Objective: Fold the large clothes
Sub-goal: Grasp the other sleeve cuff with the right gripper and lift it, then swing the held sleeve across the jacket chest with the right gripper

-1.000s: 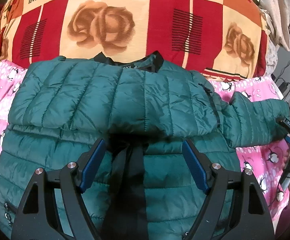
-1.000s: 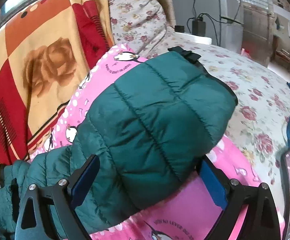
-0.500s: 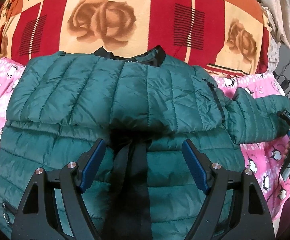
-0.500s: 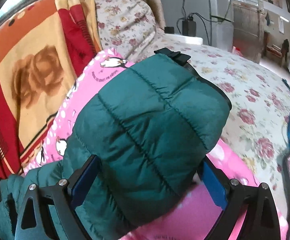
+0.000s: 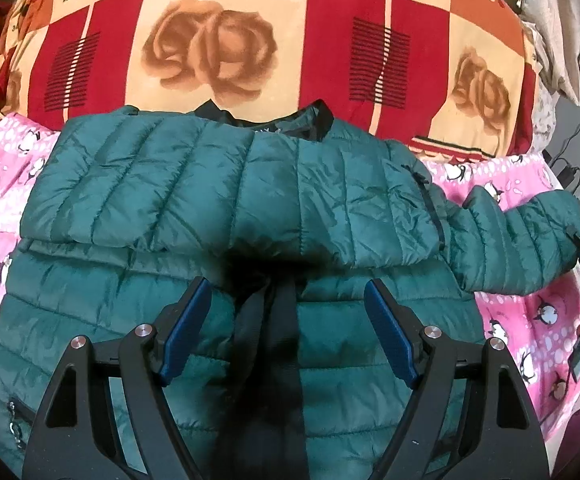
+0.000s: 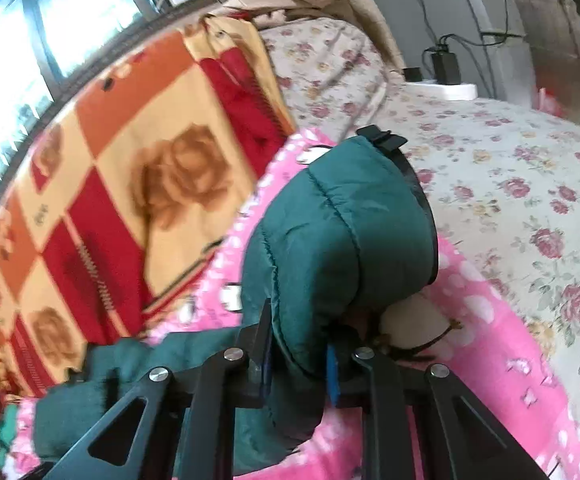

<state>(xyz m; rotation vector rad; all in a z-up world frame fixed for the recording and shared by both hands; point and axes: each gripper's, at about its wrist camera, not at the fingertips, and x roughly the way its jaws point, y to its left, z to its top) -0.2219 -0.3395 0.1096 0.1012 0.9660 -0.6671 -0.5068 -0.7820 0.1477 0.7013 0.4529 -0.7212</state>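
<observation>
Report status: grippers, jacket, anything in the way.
Right gripper jaws just closed, pinching the green puffer jacket sleeve. Left gripper open over jacket's front, holding nothing. Jacket spread on pink penguin blanket; nothing blocking.

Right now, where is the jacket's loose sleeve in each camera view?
Left wrist: the sleeve lies at the right edge on the pink sheet, its end at the right gripper.
Right wrist: the sleeve fills the centre, pinched in the right gripper, whose jaws have just closed on it.
Shared landmark: the rose blanket.
</observation>
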